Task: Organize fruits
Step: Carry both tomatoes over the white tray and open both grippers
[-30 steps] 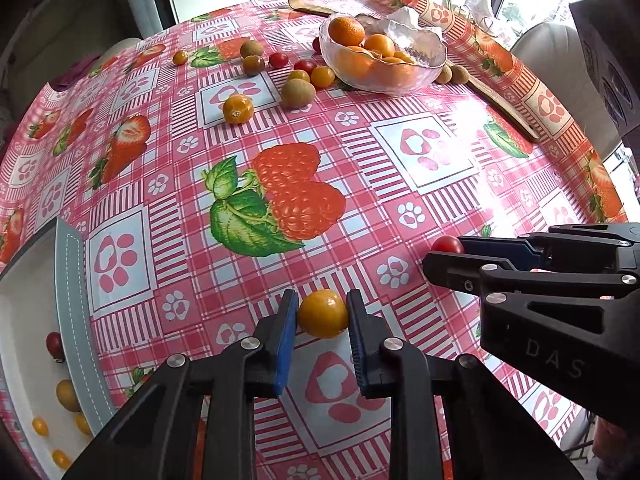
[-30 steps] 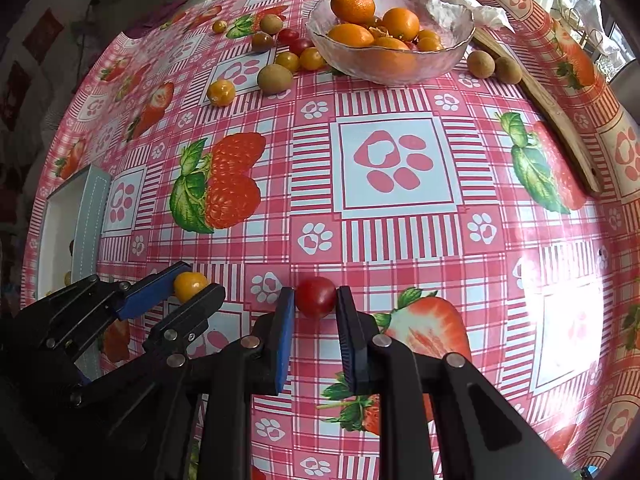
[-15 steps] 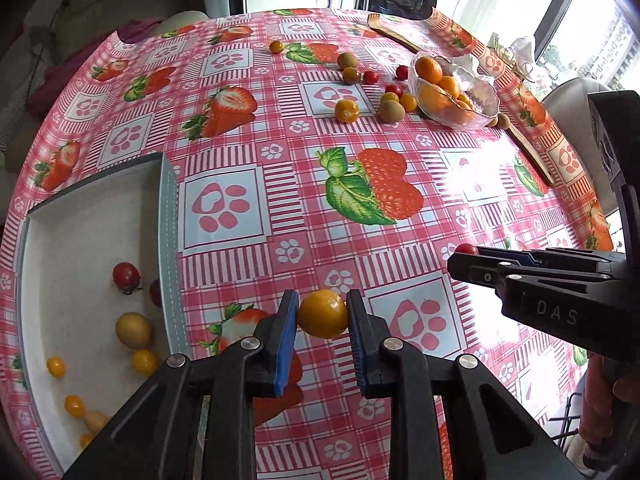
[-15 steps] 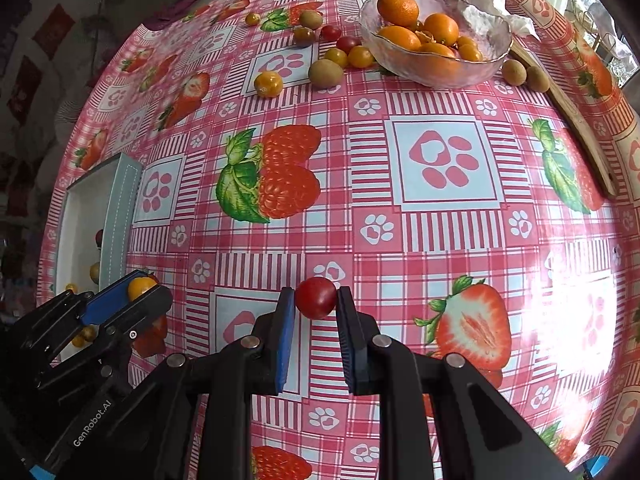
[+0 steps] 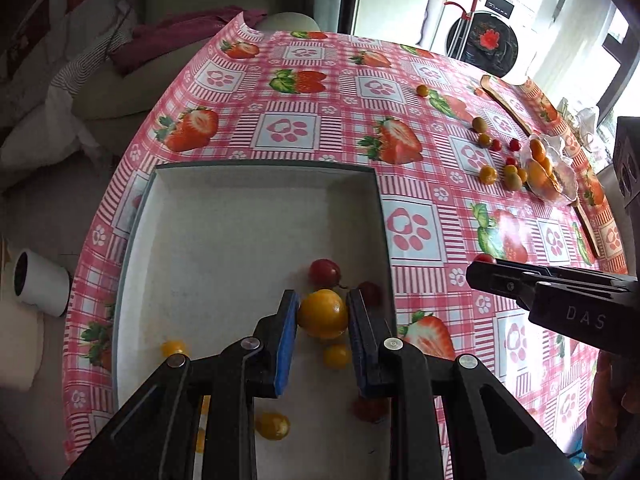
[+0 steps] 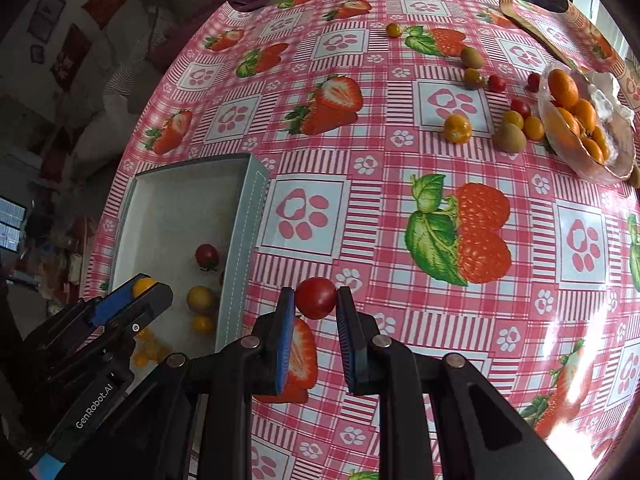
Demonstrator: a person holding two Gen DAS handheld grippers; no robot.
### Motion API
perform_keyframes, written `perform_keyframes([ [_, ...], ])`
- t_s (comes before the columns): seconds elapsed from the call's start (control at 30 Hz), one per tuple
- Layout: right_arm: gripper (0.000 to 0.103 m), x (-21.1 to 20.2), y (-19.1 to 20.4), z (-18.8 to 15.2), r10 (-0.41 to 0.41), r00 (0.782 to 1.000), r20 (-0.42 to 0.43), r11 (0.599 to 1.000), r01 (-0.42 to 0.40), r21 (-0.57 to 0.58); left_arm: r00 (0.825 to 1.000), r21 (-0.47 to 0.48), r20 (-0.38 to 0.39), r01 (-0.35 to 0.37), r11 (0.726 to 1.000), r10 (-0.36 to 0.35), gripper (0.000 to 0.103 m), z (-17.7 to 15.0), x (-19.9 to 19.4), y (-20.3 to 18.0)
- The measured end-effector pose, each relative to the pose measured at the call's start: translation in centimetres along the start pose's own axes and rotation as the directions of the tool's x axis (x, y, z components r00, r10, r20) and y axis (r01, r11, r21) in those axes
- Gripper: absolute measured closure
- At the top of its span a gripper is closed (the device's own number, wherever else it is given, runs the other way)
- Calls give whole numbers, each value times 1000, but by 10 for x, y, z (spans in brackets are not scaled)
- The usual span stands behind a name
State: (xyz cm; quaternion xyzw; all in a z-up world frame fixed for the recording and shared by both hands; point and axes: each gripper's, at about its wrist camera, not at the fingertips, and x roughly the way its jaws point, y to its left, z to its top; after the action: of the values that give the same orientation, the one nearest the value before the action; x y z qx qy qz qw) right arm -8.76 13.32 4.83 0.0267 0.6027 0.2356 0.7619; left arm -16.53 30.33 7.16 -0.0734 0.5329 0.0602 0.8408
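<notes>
Left wrist: tongs [image 5: 322,316] grip round yellow tomato [image 5: 322,313] above tray [image 5: 256,172].

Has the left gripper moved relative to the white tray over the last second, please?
Yes. The left gripper, shut on the yellow tomato, now hangs over the white tray; a second ago it was over the tablecloth beside it.

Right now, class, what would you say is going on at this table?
A person is sorting small fruit with a handheld claw in each hand. The left claw grips a yellow tomato above the white tray, which already holds several red and yellow ones. The right claw grips a red cherry tomato over the tablecloth, beside the tray. More fruit lies near the glass bowl.
</notes>
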Motion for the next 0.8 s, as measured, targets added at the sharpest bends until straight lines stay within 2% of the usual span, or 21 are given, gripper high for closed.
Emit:
perform_keyframes([
  [0.17,80,21,41,20,47,999,-9,998,-47,-39,997,-26,-25,-71,997,70,77,0,18,34],
  [0.3,80,42,62,34,56,998,-23,997,-57,-57,994,-37,-49,-95,995,93,77,-3,34,48],
  [0.53,80,74,74,46,15,998,-53,996,-20,-88,991,-51,-83,-105,993,101,77,-6,52,55],
  [0.8,80,95,79,47,-23,996,-84,993,12,-121,990,-33,-88,-115,993,112,76,-5,54,52],
])
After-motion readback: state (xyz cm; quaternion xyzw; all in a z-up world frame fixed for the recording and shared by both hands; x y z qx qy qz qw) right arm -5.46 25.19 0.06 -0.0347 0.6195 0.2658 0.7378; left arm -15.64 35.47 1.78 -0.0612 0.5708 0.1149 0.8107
